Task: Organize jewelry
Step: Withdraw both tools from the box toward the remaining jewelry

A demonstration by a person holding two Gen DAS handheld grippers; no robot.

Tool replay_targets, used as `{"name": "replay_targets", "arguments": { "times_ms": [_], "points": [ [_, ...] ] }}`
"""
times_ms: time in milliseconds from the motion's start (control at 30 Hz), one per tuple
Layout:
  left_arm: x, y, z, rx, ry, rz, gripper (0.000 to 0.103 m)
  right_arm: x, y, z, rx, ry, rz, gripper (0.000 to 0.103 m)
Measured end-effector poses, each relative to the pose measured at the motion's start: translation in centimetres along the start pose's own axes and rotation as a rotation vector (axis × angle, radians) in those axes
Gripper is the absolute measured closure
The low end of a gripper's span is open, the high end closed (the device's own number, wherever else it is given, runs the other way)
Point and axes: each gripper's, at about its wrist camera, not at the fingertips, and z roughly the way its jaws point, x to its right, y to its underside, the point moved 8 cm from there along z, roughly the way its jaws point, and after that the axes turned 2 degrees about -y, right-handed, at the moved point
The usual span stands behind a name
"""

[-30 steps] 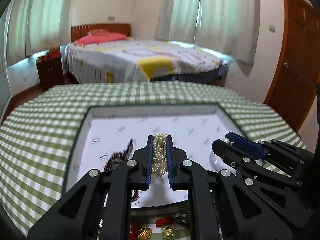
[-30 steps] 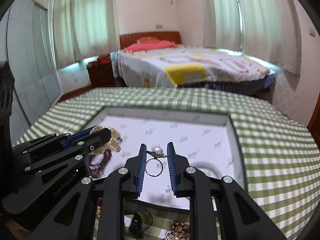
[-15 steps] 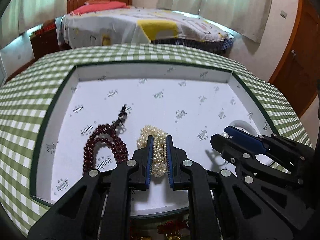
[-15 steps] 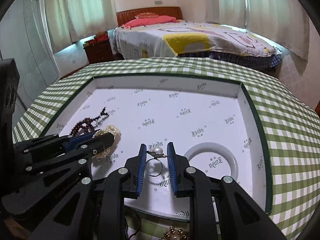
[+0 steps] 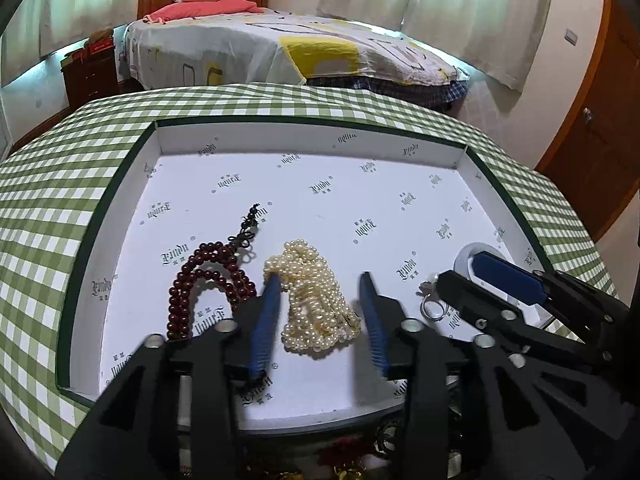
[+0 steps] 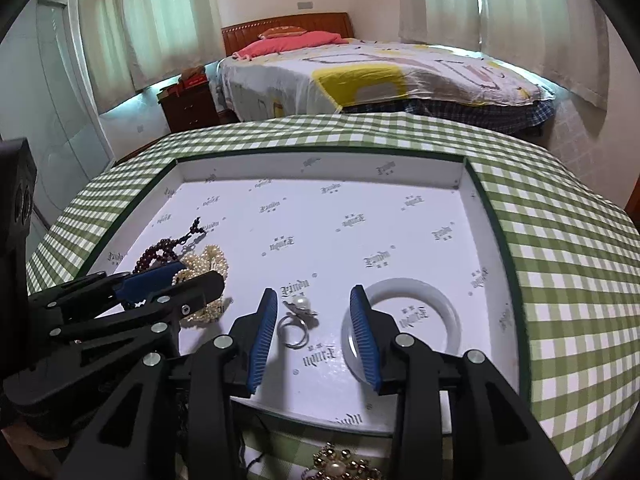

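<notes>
Left gripper [image 5: 320, 300] jaws opening, pearl necklace [image 5: 316, 304] lying loose between them on tray [image 5: 120, 184] floor, beside dark red beads [image 5: 204, 280]. Right gripper [image 6: 314, 312] jaws opening, pearl ring [image 6: 298, 320] released between, white bangle [image 6: 412, 320] just beside.

Soft daylight comes through the curtains [image 5: 460, 12], leaving faint shadows in the white tray [image 6: 486, 216]. Fisheye bending curves every edge; dark vignette fills the corners
</notes>
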Motion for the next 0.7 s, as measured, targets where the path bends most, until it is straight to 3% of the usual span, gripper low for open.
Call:
{"name": "replay_targets", "arguments": {
  "times_ms": [400,700],
  "points": [
    [0.7,-0.8,-4.4,0.111,-0.006,0.036,0.039,0.8,0.2,-3.7,0.065,0.033,0.029,0.058],
    [0.1,-0.2,-9.6,0.219,-0.039,0.055,0.039,0.5,0.5,-7.5,0.125,0.052,0.033,0.058]
  ]
}}
